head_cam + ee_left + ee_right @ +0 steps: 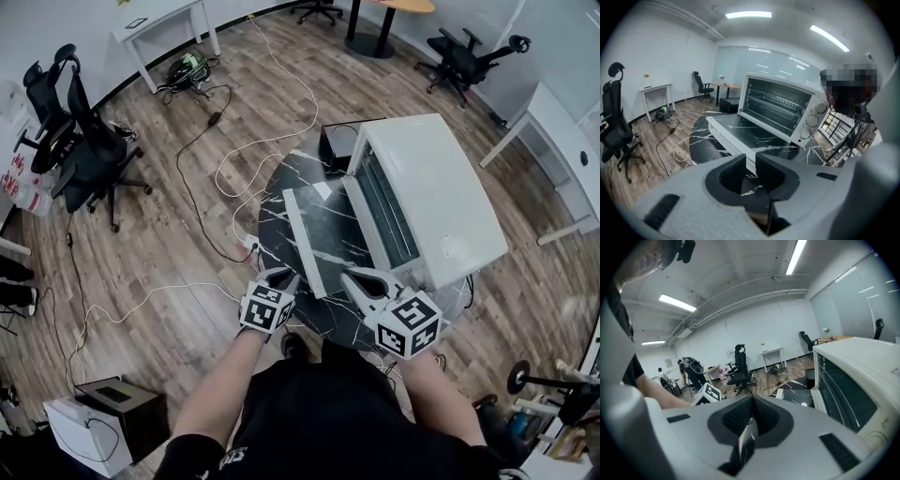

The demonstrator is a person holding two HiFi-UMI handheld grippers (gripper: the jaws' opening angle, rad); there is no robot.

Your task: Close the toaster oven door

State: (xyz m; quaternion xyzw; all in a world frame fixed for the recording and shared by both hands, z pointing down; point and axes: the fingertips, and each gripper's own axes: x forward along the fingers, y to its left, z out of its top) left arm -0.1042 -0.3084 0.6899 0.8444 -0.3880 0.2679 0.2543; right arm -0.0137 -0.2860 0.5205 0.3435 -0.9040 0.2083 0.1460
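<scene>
Closing target: toaster oven door (330, 234) is dropped fully open, level over the bench (286, 173); hinge side at 3 o'clock, white handle strip (305, 246) on the free edge at 9 o'clock in the head view
Toaster oven (431, 197): white box on the 3 o'clock side of the bench, cavity exposed, knobs (812, 121) at the near end
Left claw (281, 278): jaws a narrow slit apart, nothing between them; sits at 6 o'clock of the handle strip, nose tilted down. Reads as lining up on the free edge, since that's the long lever for the swing
Right claw (352, 278): jaws pressed together, empty; sits by the door's near hinge-side corner, just off the oven front. Probably kept out of the swing path or ready to steady the box
Progress: door not yet lifted; can't confirm contact from either claw
Next move: left claw gets under or onto the free edge, then swings it up and over toward 3 o'clock
Risk: the box may slide on the slick marble top when the door is pushed home, so brace it with the right claw
</scene>
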